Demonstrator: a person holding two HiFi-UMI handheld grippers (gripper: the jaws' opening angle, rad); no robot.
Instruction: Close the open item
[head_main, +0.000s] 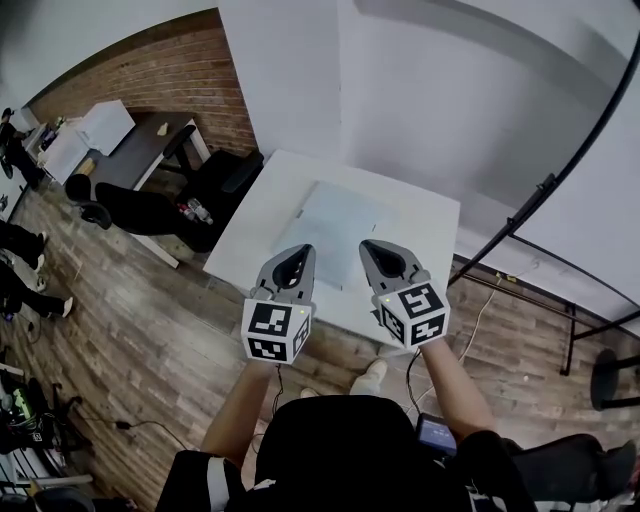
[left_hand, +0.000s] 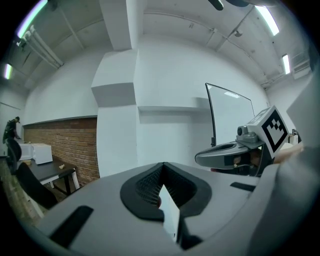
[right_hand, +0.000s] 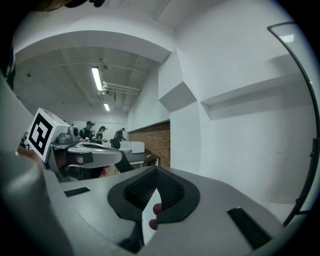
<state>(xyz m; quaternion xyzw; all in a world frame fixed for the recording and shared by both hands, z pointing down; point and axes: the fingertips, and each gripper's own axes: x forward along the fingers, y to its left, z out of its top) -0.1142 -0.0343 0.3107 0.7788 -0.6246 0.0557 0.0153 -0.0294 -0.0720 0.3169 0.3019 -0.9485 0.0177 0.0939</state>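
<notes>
**Flat pale item on the counter, both tongs shut and empty**

A flat pale grey item (head_main: 338, 222) is seen lying in the middle of the white counter (head_main: 425, 215), just beyond both tongs. What kind of thing it is cannot be told, and no raised flap or lid can be made out from the head view. It is judged to be thin, light and fairly stiff, with a smooth face that may slide on the counter if pushed sideways. A free edge or corner would be the place to take hold, with downward pressure rather than a hard pinch.

The left tongs (head_main: 300, 250) are held over the near edge of the counter, to the left. In the left gripper view, the left tongs (left_hand: 162, 165) are shown with their dark pads met at the tips, and nothing is gripped. The right tongs (head_main: 368, 244) are held alongside, to the right. The right tongs (right_hand: 156, 170) are likewise drawn together and empty. Neither pair touches the item or the counter.
</notes>
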